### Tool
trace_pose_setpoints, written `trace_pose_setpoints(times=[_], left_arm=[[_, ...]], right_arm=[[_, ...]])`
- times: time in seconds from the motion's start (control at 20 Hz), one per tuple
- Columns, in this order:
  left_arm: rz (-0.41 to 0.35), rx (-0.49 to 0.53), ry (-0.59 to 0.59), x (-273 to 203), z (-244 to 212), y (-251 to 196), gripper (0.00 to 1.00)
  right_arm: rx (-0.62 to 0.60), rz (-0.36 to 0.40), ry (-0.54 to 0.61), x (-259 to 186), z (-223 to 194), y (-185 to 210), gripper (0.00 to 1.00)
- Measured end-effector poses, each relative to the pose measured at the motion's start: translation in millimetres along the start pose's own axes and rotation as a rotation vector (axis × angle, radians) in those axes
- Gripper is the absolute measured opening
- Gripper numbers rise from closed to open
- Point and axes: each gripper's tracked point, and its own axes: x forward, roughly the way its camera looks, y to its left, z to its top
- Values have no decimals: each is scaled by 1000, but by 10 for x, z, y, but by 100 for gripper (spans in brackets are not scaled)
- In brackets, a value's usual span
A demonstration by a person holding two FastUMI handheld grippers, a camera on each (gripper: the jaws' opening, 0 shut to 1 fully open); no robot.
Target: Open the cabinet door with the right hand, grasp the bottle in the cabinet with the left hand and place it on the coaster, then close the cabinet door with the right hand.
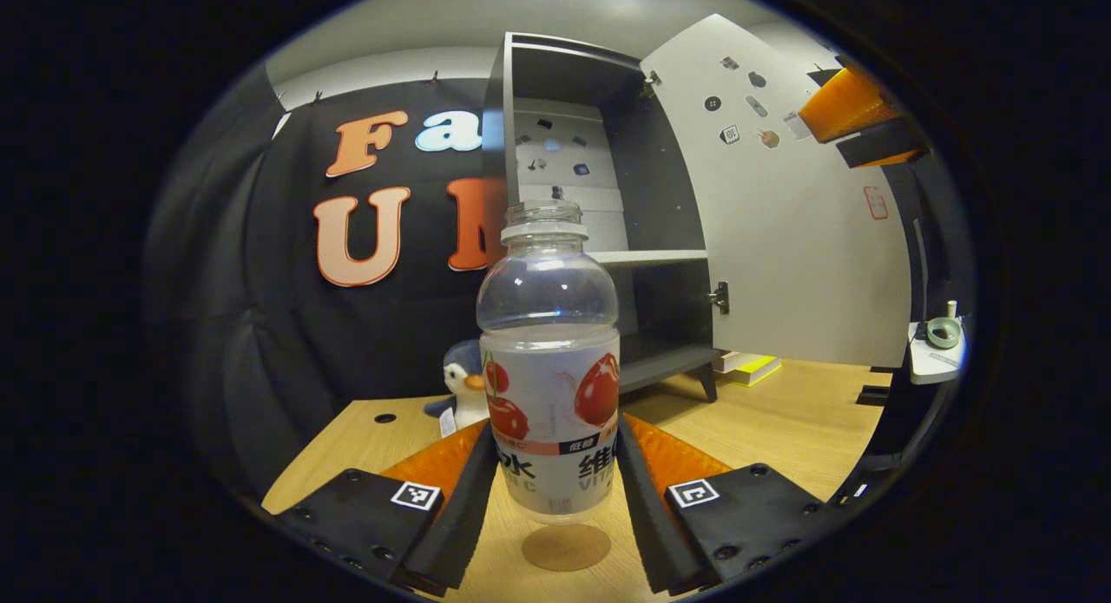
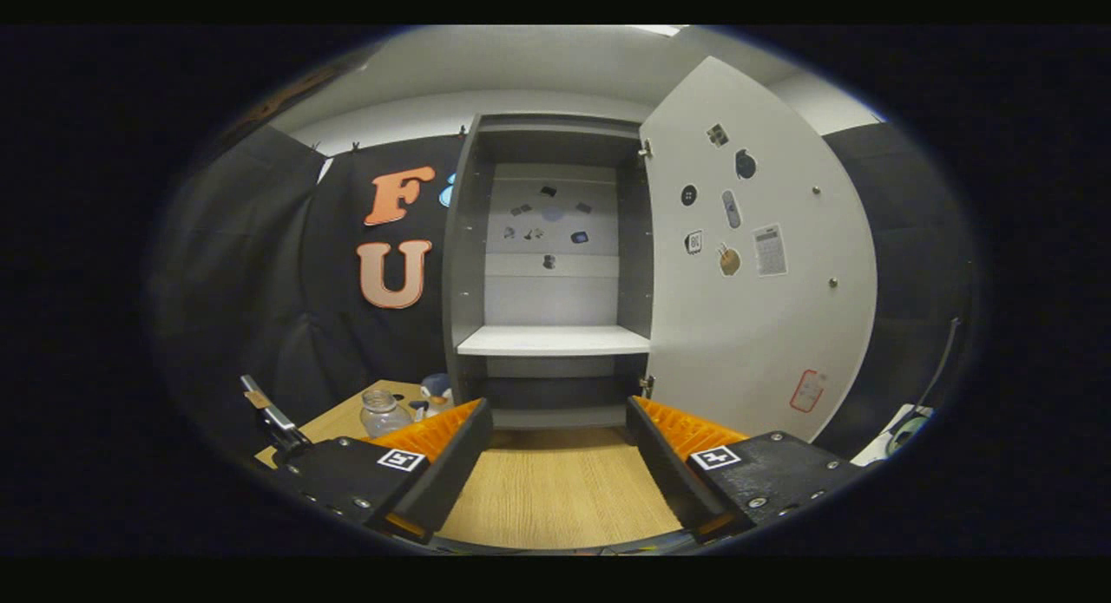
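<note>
My left gripper is shut on a clear, capless bottle with a white label showing red fruit. It holds the bottle upright by the label, and the base sits just over a round brown coaster on the wooden table; whether they touch I cannot tell. Behind stands the dark cabinet, its white door swung wide to the right. My right gripper is open and holds nothing, facing the cabinet and its bare white shelf, with the door on its right. In the left gripper view the right gripper shows at the upper right, by the door's top edge.
A penguin toy sits behind the bottle at the table's left rear, near a cable hole. Books lie under the open door. A small white side table with a tape roll stands far right. The bottle's neck shows at lower left.
</note>
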Motion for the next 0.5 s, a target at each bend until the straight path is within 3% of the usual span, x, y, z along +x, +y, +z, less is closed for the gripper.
trace_pose_setpoints(times=[0.2,0.5], left_arm=[[52,-26,48,76,-444,74,81],[50,-38,137,125,-940,16,81]], right_arm=[[-14,-28,25,104,-198,-153,95],[-8,-28,68,182,-395,-121,95]])
